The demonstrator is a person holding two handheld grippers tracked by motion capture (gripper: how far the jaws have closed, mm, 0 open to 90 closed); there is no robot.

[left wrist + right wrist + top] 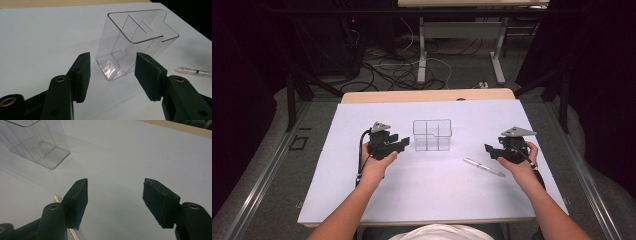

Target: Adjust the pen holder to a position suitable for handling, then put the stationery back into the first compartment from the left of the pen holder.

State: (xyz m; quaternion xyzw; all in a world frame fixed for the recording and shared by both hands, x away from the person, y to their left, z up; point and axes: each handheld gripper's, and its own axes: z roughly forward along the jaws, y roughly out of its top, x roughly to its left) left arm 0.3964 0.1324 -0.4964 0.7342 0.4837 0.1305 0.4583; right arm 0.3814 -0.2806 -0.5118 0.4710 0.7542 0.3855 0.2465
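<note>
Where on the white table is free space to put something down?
Free: the wide strip of white table between the person's forearms, and the far band behind the clear organizer. Crowded: the middle row, where left gripper, organizer, pen and right gripper stand.

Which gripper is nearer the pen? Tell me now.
Right. The right gripper sits just right of the pen, which lies by its jaw. The left gripper is across the table, left of the clear organizer.

Black left gripper [404, 143], black right gripper [488, 150], brass rivets, grey plates, seemingly white shirt
</note>
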